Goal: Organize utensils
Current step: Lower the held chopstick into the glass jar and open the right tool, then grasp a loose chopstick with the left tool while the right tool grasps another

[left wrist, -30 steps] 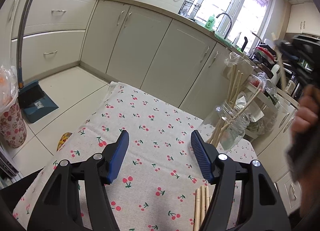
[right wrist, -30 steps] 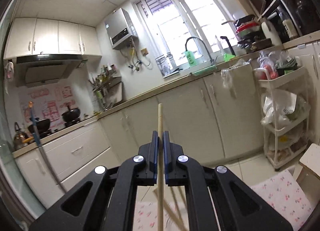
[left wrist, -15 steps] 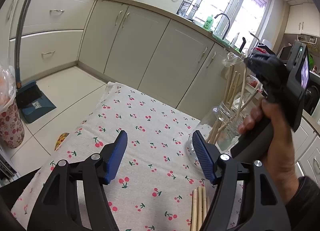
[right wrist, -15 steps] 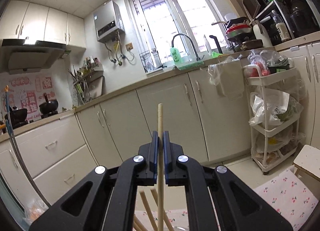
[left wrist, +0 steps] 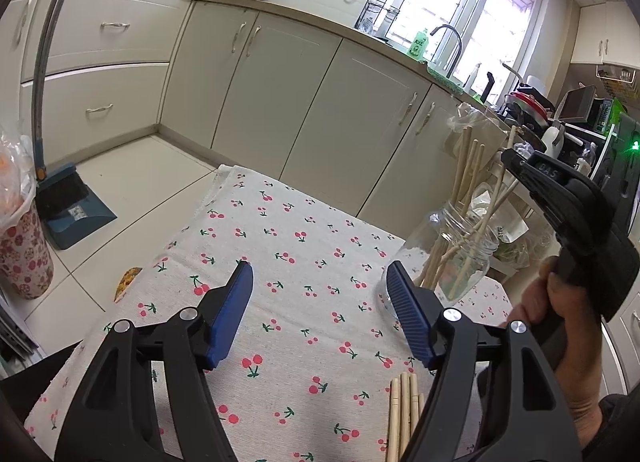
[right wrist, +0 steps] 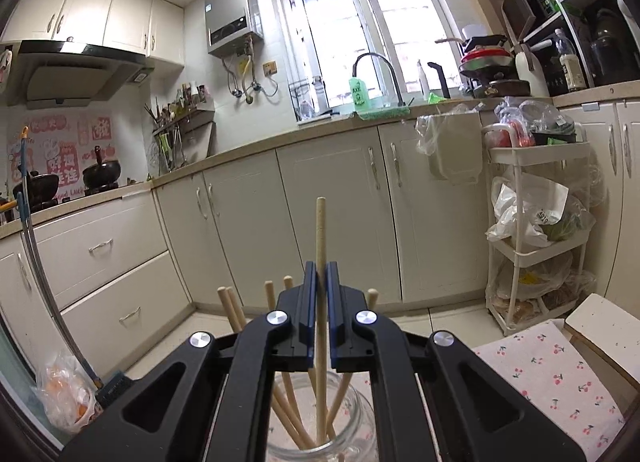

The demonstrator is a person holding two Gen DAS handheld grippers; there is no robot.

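Far to the left, on the floor, a blue dustpan (left wrist: 74,205) is standing beside a flowered bin (left wrist: 24,250).

Your left gripper (left wrist: 320,312) is hanging over the near part of the table, above the cherry cloth (left wrist: 288,229). Its blue fingers (left wrist: 232,312) are standing wide apart and are holding nothing.

Just right of that, a small bunch of chopsticks (left wrist: 404,414) is lying flat on the cloth at the near edge, close to your left gripper's right finger.

Further right, a glass jar (left wrist: 460,262) is standing near the far right corner of the table. Several sticks (left wrist: 466,177) are leaning inside it, pointing up and out.

Over the jar, your right gripper (right wrist: 321,282) is squeezing one chopstick (right wrist: 320,229) between its blue pads. That chopstick is standing straight up. Its top is poking above the pads, and its lower part is reaching down into the mouth of the jar (right wrist: 320,422), among the other sticks (right wrist: 288,418). I cannot tell if its tip is touching the bottom.

At the far right, your right hand (left wrist: 560,322) is gripping the black handle.
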